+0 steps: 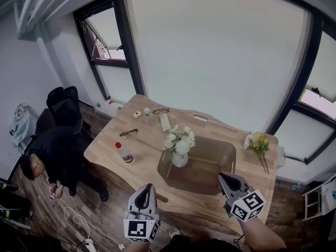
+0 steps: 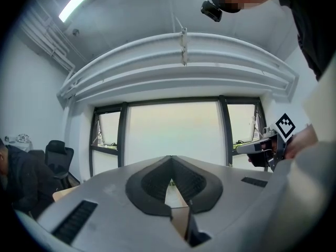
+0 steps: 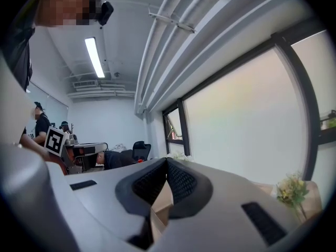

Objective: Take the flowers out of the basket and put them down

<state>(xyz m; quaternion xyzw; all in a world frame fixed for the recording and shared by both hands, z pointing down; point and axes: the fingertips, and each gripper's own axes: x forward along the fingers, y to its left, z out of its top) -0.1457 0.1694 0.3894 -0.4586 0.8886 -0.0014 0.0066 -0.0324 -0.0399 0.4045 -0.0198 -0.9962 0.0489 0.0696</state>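
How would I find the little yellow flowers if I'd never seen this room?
Look at the wooden table under the big window, then at the brown see-through basket in its middle. Just right of the basket, on the tabletop, lies a small yellowish bunch. Unlike the white flowers standing in a vase, it lies flat and has no vase.

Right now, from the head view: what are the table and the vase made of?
Table: looks like light wood, with a tan tone, a wavy natural-looking edge and low sheen. Vase: white, smooth and rounded. Probably ceramic, but could be glass or plastic.
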